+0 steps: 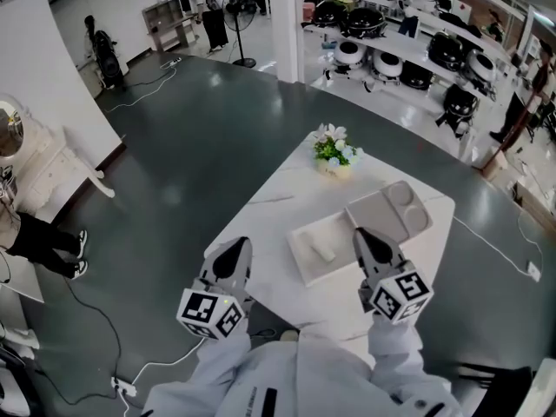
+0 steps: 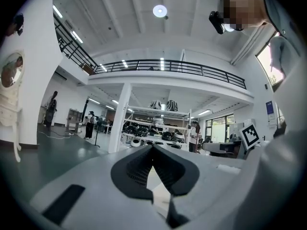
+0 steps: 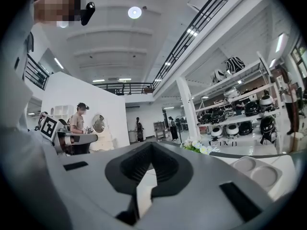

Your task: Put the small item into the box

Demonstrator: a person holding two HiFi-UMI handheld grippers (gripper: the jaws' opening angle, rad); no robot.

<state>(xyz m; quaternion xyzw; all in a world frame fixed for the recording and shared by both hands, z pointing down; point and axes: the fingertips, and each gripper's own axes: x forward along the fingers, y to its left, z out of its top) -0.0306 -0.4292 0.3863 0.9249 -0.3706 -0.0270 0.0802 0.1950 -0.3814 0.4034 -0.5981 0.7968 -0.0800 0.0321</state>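
Note:
On the white table lies a flat white box, and a small white item rests in it. A grey tray with round recesses lies just beyond the box and also shows in the right gripper view. My left gripper hovers over the table's near left edge, pointing level, jaws shut and empty. My right gripper hovers at the box's near right corner, above the table. Its jaws are shut with nothing between them.
A small pot of flowers stands at the table's far end. Shelves of dark round appliances fill the back right. A white cabinet with a mirror and a person's legs are at the left. Cables trail over the floor.

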